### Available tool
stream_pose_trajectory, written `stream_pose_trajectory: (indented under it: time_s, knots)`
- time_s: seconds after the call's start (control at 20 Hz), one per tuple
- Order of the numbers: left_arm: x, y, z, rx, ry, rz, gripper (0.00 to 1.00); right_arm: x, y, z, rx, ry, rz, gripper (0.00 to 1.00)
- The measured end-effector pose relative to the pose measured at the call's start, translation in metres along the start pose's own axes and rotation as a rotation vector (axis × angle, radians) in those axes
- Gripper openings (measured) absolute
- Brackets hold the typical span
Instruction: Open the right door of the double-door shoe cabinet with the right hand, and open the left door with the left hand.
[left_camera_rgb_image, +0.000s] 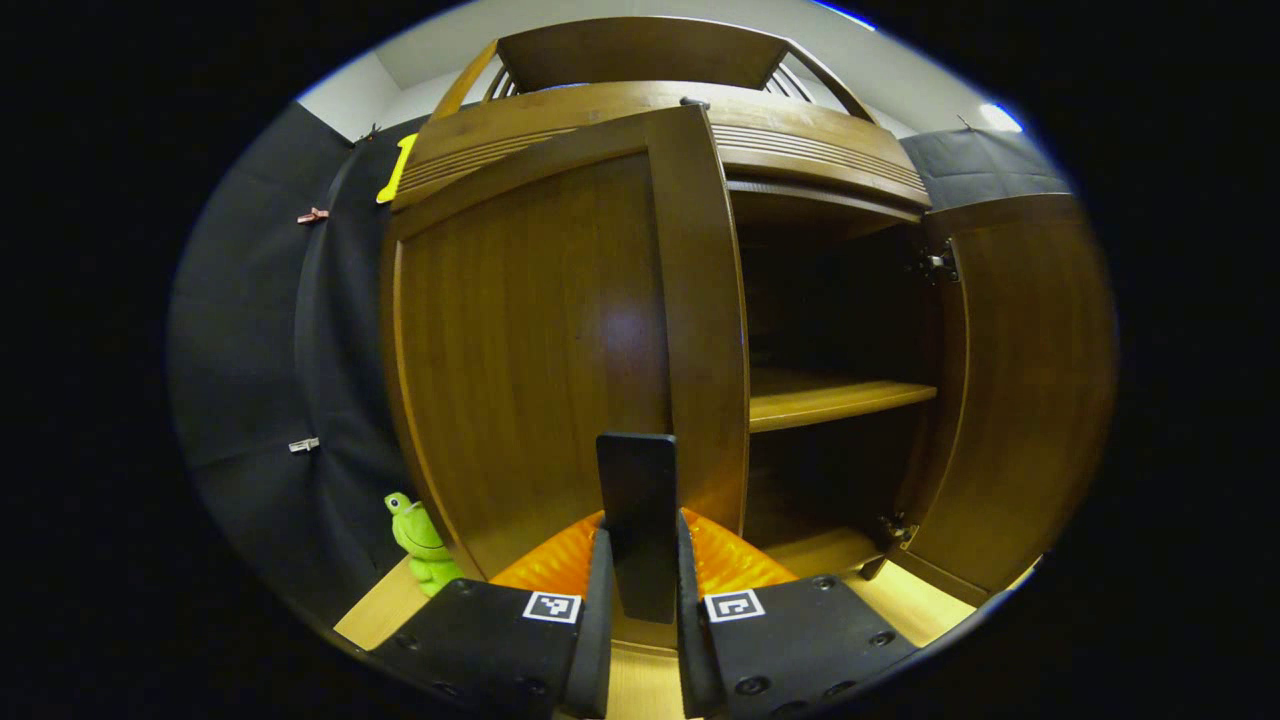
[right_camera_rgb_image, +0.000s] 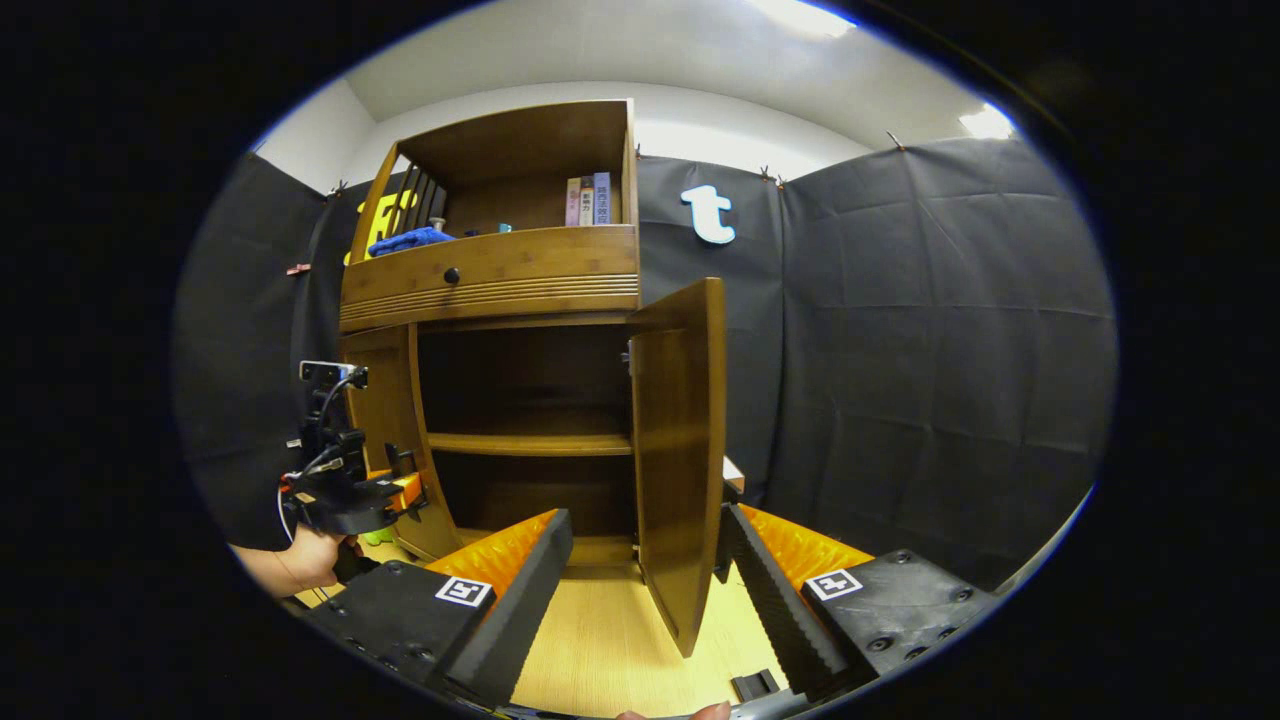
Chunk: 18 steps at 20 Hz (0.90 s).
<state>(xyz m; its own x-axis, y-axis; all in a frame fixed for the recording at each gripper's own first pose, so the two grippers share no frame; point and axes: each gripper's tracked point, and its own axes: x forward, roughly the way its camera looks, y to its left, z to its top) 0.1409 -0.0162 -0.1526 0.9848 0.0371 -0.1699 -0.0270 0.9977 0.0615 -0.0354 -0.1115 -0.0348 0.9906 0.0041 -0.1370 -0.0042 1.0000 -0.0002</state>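
The wooden shoe cabinet stands against the black wall. In the left gripper view its left door is ajar, and a flat black handle sticks out from the door's free edge. My left gripper is shut on that handle, one finger on each side. The right door is swung wide open. In the right gripper view that right door stands edge-on between the spread fingers of my open right gripper, which do not press it. The left gripper, held by a hand, sits at the left door.
Inside, a shelf splits the dark interior. A green frog toy sits on the wooden floor left of the cabinet. Books and a blue cloth lie in the cabinet's open top compartment. Black cloth walls close in behind and to the right.
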Motion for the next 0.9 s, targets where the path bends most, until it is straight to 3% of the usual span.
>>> stream_pose_trajectory:
  time_s: [0.65,0.9]
  knots:
    - [-0.090,0.074,-0.017,-0.003,0.003,0.007,0.28,0.010,0.056,-0.017,0.048,0.020,0.026,1.00]
    - [-0.111,0.115,-0.023,0.011,-0.006,0.038,0.21,0.011,0.080,-0.015,0.043,-0.003,0.033,0.98]
